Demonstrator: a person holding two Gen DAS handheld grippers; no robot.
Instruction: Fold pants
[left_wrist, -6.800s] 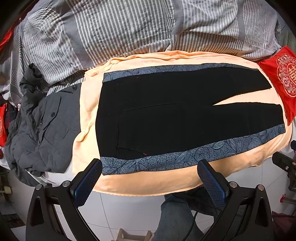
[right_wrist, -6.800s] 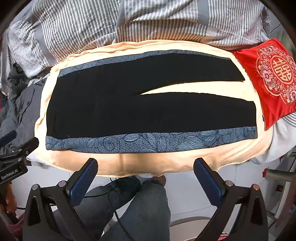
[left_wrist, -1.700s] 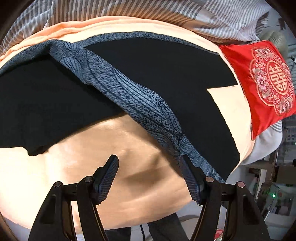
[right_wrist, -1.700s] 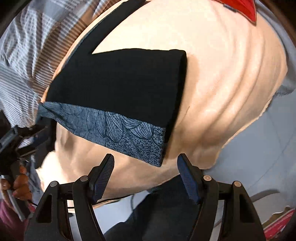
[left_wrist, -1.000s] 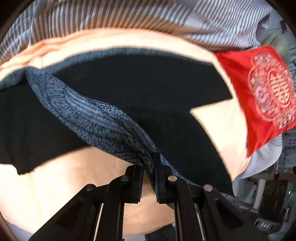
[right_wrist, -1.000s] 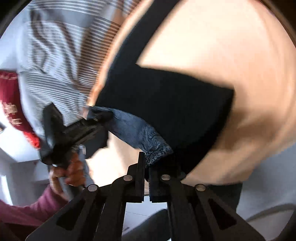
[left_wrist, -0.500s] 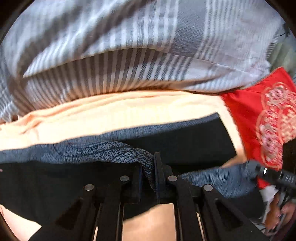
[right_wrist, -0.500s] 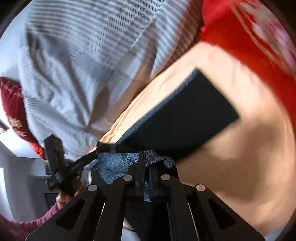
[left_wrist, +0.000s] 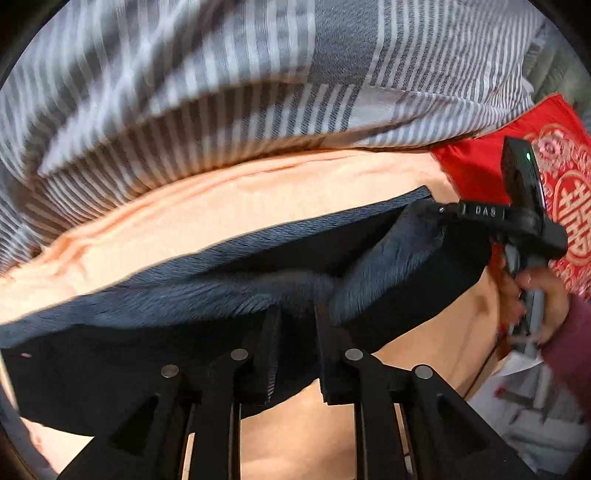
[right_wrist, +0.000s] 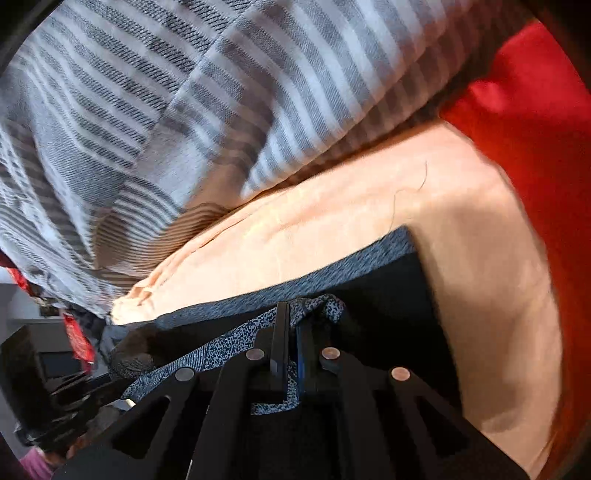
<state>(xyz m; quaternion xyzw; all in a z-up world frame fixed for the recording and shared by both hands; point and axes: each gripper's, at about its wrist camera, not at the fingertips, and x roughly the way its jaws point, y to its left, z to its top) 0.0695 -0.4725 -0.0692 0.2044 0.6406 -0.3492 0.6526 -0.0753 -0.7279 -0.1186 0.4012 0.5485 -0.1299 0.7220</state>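
Observation:
The black pants (left_wrist: 122, 365) with blue patterned side stripes lie on the peach blanket (left_wrist: 229, 206), the near leg carried over the far leg. My left gripper (left_wrist: 295, 314) stands slightly parted over the blue stripe (left_wrist: 207, 299) mid-leg. My right gripper (right_wrist: 291, 321) is shut on the blue patterned stripe (right_wrist: 236, 339) at the hem end; it also shows in the left wrist view (left_wrist: 443, 210), held by a hand (left_wrist: 543, 299). The far leg's blue edge (right_wrist: 332, 277) lies just beyond the right gripper.
A grey striped duvet (left_wrist: 221, 81) is bunched at the back of the bed. A red embroidered cushion (left_wrist: 569, 206) lies at the right end, and it also shows in the right wrist view (right_wrist: 524, 110). The peach blanket's front edge (left_wrist: 295, 435) is near the left gripper.
Both grippers have carried the near leg's stripe further toward the back, onto the far leg. The left gripper's jaws, shut half a second ago, have parted a little.

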